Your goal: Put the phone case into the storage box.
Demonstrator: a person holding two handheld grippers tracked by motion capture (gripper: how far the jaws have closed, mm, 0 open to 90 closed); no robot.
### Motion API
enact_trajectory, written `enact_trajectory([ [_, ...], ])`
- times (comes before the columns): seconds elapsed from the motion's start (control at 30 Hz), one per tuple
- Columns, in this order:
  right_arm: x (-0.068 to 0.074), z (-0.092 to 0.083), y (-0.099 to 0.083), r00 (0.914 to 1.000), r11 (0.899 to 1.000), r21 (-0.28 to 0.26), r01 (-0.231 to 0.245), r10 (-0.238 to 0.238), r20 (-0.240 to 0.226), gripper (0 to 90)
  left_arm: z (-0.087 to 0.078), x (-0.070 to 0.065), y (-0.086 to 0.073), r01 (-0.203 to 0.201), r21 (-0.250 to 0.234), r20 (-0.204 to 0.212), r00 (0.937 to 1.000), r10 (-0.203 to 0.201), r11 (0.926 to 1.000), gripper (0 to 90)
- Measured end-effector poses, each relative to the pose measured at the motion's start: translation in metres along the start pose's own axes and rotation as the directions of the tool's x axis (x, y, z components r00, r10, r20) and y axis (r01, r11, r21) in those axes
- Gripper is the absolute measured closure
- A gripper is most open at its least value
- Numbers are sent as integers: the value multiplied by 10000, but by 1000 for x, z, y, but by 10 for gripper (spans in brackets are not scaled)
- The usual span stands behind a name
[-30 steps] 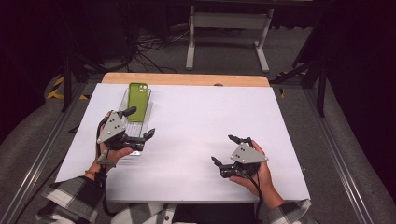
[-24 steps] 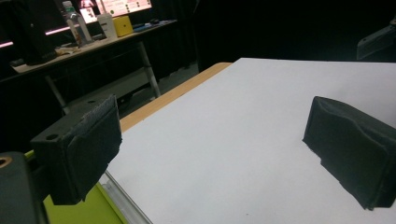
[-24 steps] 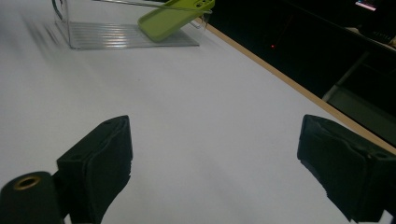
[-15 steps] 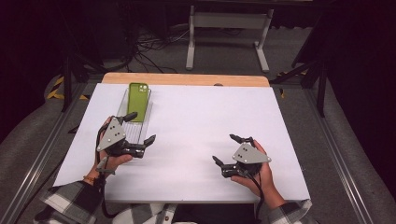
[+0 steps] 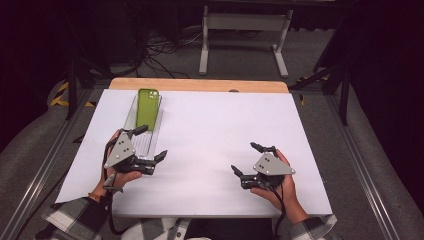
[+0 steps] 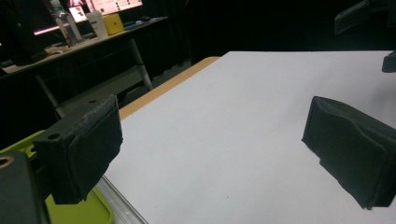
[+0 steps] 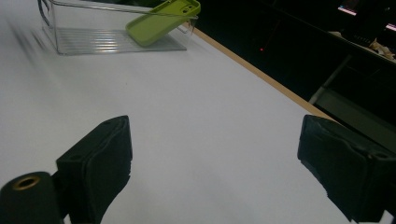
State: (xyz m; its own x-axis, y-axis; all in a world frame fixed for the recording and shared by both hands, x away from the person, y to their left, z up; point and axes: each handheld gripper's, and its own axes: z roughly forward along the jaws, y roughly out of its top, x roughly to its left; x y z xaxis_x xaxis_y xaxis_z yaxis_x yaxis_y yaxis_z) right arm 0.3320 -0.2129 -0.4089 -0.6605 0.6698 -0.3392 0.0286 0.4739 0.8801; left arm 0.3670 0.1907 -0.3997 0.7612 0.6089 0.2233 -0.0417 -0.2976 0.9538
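You held the left tool open over the clear tray near the worktop's far-left corner; the right tool idled open. Next, grip the green phone case.

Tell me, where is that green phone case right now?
In the high view the green phone case leans in the clear tray at the table's far left, just beyond the left gripper.

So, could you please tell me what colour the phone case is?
Lime green; the lime-green phone case shows best in the right gripper view.
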Motion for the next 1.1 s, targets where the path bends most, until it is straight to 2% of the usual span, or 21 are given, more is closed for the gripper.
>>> enact_trajectory([
  [0.3, 1, -1, 0, 10000, 10000, -38, 64, -63, 68, 108, -1, -8, -5, -172, 218, 148, 9997, 168, 9996, 53],
  [0.57, 4, -2, 0, 9999, 9999, 1, 101, -101, 20, 106, 0, -12, -15, -21, 497, 305, 9995, 6, 9988, 56],
  [0.63, 3, -3, 0, 10000, 10000, -13, 97, -97, 6, 105, -1, -12, -17, -165, 582, 352, 9993, 145, 9982, 56],
  [0.73, 2, -4, -1, 10000, 10000, -23, 38, -38, 32, 105, -2, -13, -19, 22, 537, 398, 9992, -44, 9986, 56],
  [0.83, 2, -4, -2, 10000, 10000, 22, 9, -9, 24, 104, -3, -12, -21, -11, 603, 433, 9991, -15, 9982, 54],
  [0.9, 2, -4, -2, 10000, 10000, 19, 1, -1, 12, 103, -5, -11, -23, 185, 610, 517, 9984, -217, 9980, 49],
  [1.1, 2, -4, -2, 10000, 10000, 31, -61, 61, -15, 100, -11, -12, -29, 273, 787, 485, 9983, -312, 9965, 44],
])
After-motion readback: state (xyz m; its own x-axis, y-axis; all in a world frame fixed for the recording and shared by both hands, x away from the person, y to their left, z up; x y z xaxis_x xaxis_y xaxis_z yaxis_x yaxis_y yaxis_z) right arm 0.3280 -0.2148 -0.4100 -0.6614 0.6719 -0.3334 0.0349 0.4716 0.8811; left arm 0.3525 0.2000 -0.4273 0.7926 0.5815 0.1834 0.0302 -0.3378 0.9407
